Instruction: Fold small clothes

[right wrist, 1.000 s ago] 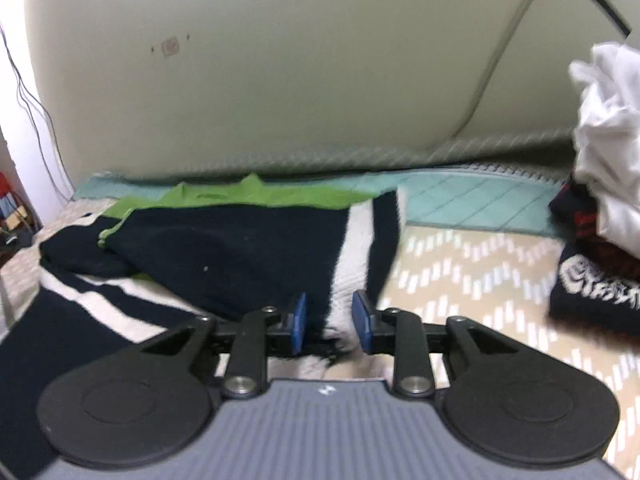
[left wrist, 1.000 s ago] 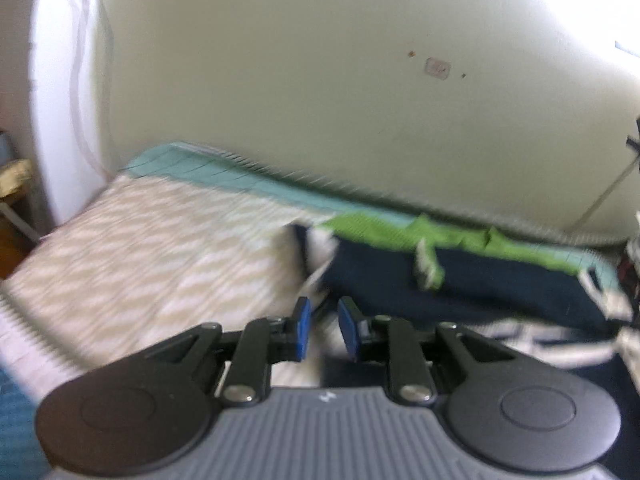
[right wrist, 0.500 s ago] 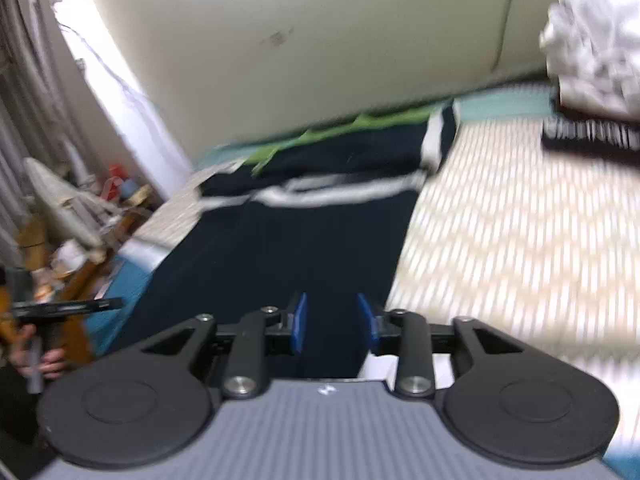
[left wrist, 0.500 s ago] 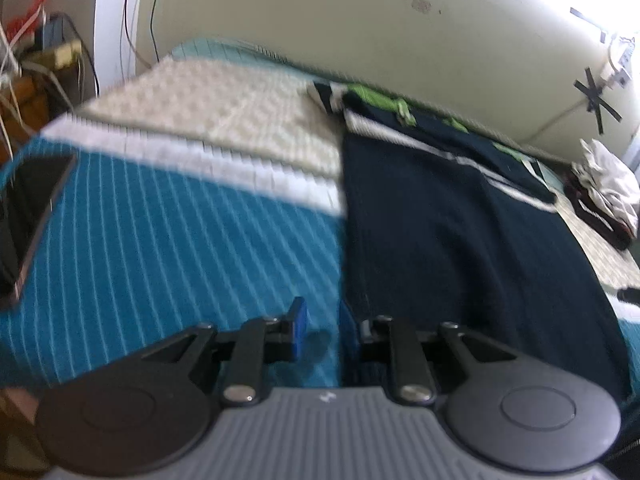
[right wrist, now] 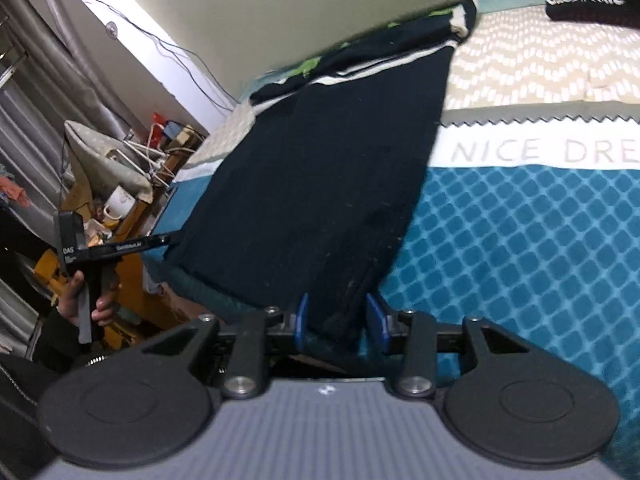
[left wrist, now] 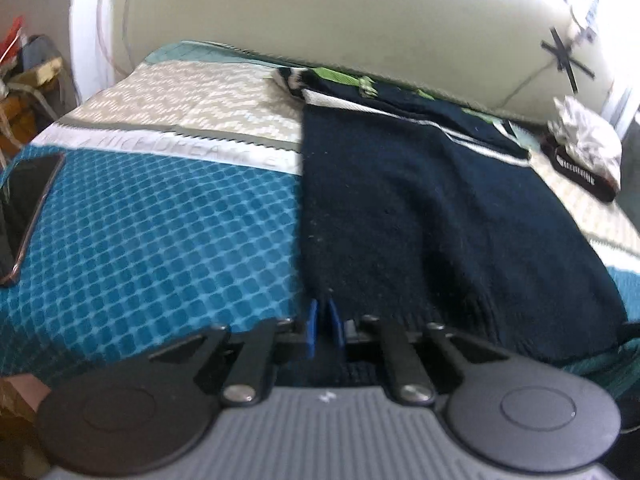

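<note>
A dark navy knit sweater with white stripes and a green collar lies flat on the bed, hem toward me, its top end bunched at the wall. My left gripper is shut on the sweater's near left hem corner. In the right wrist view the sweater runs away from me; my right gripper is open, its blue pads on either side of the near right hem corner. The left gripper shows there, held in a hand at the bed's edge.
The bed cover is teal with a diamond print, then white and beige bands. A phone lies at its left edge. A pile of clothes sits at the far right by the wall. Cluttered furniture stands beside the bed.
Both grippers pulled back from the sweater's top end to its near hem. The left one has closed on the left hem corner; the right has opened wider around the right corner.
</note>
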`<action>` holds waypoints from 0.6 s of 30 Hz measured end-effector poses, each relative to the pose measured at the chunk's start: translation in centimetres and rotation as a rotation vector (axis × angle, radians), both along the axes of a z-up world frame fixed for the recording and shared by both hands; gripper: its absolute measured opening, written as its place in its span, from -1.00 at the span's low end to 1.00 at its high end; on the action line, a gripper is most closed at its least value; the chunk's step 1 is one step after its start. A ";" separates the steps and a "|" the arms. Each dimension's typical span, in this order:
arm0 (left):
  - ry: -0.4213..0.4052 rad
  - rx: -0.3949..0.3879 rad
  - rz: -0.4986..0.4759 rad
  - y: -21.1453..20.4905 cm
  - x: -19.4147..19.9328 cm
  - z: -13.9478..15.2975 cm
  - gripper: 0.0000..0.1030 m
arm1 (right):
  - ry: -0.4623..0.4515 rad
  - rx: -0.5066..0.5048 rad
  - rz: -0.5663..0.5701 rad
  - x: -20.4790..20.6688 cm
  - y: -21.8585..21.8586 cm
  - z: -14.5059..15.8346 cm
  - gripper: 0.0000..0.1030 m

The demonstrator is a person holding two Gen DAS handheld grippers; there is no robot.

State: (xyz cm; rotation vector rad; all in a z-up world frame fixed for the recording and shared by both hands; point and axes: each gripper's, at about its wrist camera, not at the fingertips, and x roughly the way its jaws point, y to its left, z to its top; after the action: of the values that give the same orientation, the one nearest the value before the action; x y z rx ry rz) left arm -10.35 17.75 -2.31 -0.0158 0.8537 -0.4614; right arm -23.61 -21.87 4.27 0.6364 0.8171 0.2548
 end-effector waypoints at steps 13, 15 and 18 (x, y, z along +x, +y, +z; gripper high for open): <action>-0.052 -0.283 0.071 3.0 0.8 5.0 -0.85 | -0.199 -0.055 -0.062 1.7 -2.2 5.5 -0.85; -0.057 -0.324 0.080 2.4 2.5 6.1 -0.85 | -0.218 -0.024 -0.081 2.7 -3.1 5.8 -0.85; -0.064 -0.363 0.078 1.0 5.7 7.0 -0.85 | -0.246 0.008 -0.127 5.0 -5.0 6.2 -0.85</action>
State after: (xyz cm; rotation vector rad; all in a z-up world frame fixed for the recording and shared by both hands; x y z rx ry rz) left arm -4.63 18.71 4.67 -0.3652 0.6953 -0.5354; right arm -18.60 -26.83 10.48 0.6475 0.5373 0.2160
